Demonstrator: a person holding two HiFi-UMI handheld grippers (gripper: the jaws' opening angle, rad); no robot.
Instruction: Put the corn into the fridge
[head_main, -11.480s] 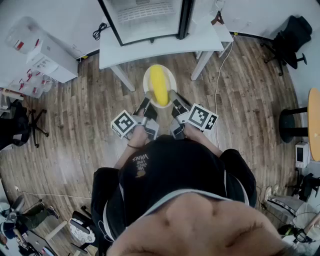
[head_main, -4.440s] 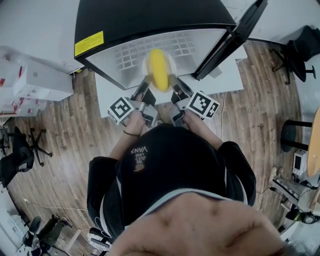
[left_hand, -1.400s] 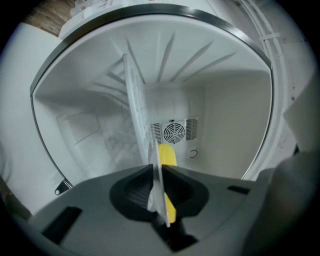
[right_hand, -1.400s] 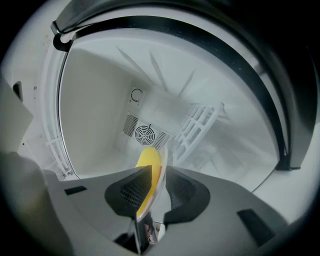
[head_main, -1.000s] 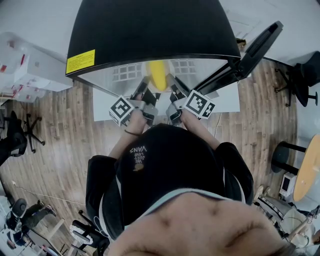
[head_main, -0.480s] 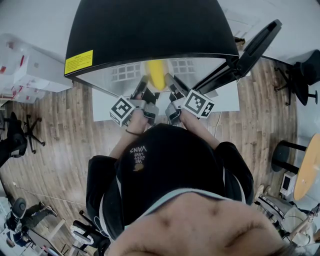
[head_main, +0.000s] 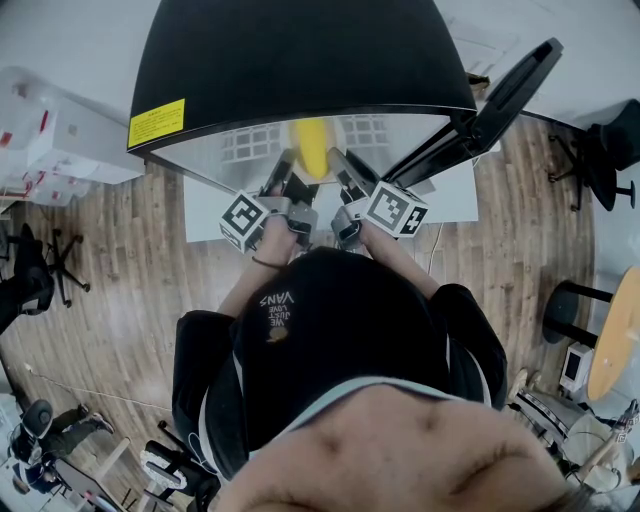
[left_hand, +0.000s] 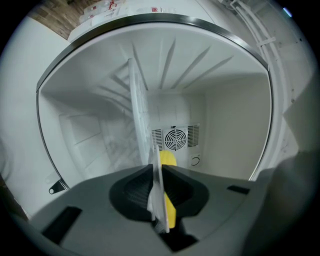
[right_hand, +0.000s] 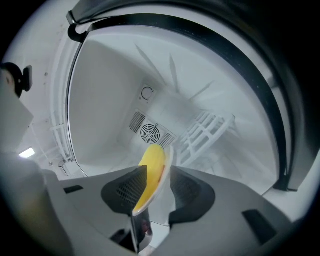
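Fridge (head_main: 300, 60): stood open at 12 o'clock
Plate (left_hand: 139, 107): inside the fridge opening
Left gripper (head_main: 283, 178): clamped on the plate's 7 o'clock rim
Right gripper (head_main: 345, 172): jaws just opening, 5 o'clock rim loose between them
Corn (head_main: 309, 150): on the plate, 12 o'clock of both grippers

White table (head_main: 455, 195) — carries the black-topped fridge (head_main: 300, 60), door (head_main: 500, 98) open to the right; bare tabletop shows on either side of it.
Wire shelf (right_hand: 205, 132), white, set inside the fridge.
Plate (right_hand: 168, 160), white — carries the corn (right_hand: 151, 170), lying lengthwise. It sits within the fridge opening; contact with the shelf cannot be told.
Wood floor (head_main: 120, 270) bears the table, a black office chair (head_main: 35, 285) and white boxes (head_main: 60, 145) at left, and a dark stool (head_main: 570, 300) at right.
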